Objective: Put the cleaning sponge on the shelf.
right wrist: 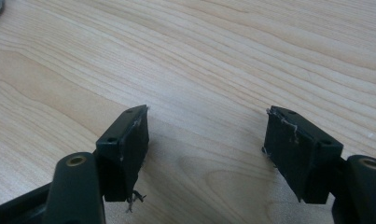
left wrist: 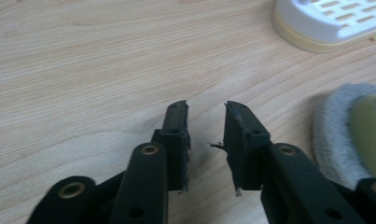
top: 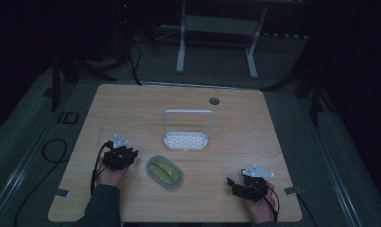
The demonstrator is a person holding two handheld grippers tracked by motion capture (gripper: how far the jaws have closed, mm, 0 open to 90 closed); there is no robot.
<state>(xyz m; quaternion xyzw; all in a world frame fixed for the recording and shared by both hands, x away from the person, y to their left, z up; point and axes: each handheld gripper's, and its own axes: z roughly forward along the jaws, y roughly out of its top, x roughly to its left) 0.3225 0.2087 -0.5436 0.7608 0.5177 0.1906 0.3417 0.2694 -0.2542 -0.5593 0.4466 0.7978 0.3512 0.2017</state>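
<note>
An oval grey dish point(top: 164, 171) with a yellow-green inside lies near the middle front of the wooden table point(top: 131, 109). Behind it stands a white slotted rack point(top: 186, 140) with a tall wire handle. My left gripper point(top: 131, 153) rests on the table just left of the dish, jaws partly apart with nothing between them; in the left gripper view point(left wrist: 206, 122) the dish's grey rim point(left wrist: 332, 135) lies to the right and the rack's base point(left wrist: 325, 21) at top right. My right gripper point(top: 230, 182) sits at the front right, open over bare wood point(right wrist: 206, 121).
A round cable hole point(top: 214, 100) is in the table's far edge. A white frame stand point(top: 216, 28) is on the floor beyond the table. Tape marks sit at the front corners point(top: 61, 192). The room around is dark.
</note>
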